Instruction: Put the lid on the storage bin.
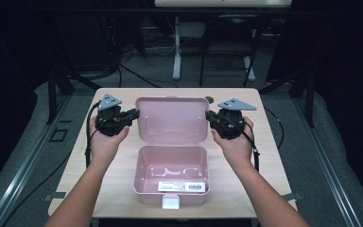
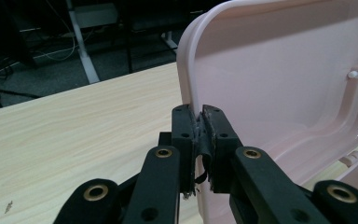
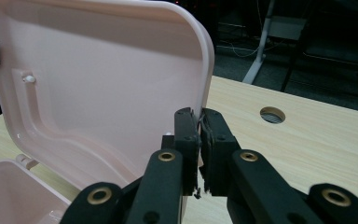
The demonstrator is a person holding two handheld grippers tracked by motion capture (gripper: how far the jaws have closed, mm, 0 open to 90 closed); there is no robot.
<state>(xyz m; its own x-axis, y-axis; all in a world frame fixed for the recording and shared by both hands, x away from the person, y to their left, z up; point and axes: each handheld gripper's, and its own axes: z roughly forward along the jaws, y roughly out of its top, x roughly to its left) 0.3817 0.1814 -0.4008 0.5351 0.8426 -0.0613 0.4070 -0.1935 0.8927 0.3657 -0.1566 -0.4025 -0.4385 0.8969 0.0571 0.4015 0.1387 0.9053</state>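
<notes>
The wooden table has a light top with rounded corners, and a small round hole is in it just beyond the far right corner of the box. The pink plastic box stands in the middle of the table, a little toward the person's side, and it is open. Its lower part is a deep tray with rounded corners, with shaped ridges on the bottom inside, a white label with a barcode on the front wall and a pale clasp at the front edge. The lid stands upright behind the tray, joined at the back edge; its inner face shows a raised curved line and a small peg. The left gripper is at the left edge of the lid, and its jaws are closed tight on this thin edge. The right gripper is at the right edge of the lid, and its jaws pinch that edge in the same way. A hand holds each gripper, just beside the box.
</notes>
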